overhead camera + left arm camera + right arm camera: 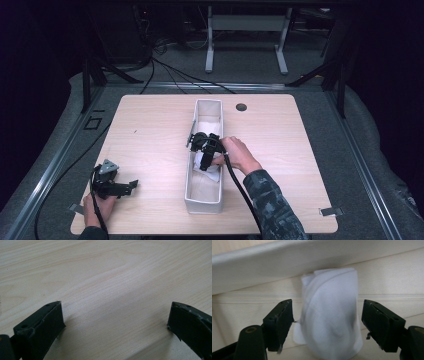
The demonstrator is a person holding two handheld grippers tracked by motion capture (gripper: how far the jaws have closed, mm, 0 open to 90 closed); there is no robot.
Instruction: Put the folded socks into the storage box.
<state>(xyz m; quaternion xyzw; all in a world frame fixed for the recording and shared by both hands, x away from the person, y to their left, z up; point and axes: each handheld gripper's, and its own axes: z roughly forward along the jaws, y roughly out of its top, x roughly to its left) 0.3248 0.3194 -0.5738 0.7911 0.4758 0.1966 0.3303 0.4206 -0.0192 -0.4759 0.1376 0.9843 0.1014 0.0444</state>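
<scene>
Now the rolled cloth (332,315) sits between right gripper (328,320) jaws (both clear).

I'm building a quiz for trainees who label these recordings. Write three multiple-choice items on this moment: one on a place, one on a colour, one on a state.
1. Where is the rolled cloth?
A. on the bare tabletop
B. inside the long fabric bin
C. on the floor

2. What colour is the rolled cloth?
A. white
B. red
C. dark blue

3. How does the right hand-held gripper stand?
A. shut tight on the cloth
B. shut on nothing
C. open, a jaw on each side of the cloth

Answers:
1 B, as the right gripper view shows the cloth against the bin's inner wall.
2 A, since it is plainly white in that view.
3 C, because a gap shows between each jaw and the cloth.

The left hand-held gripper is open over the bare wooden table.
</scene>
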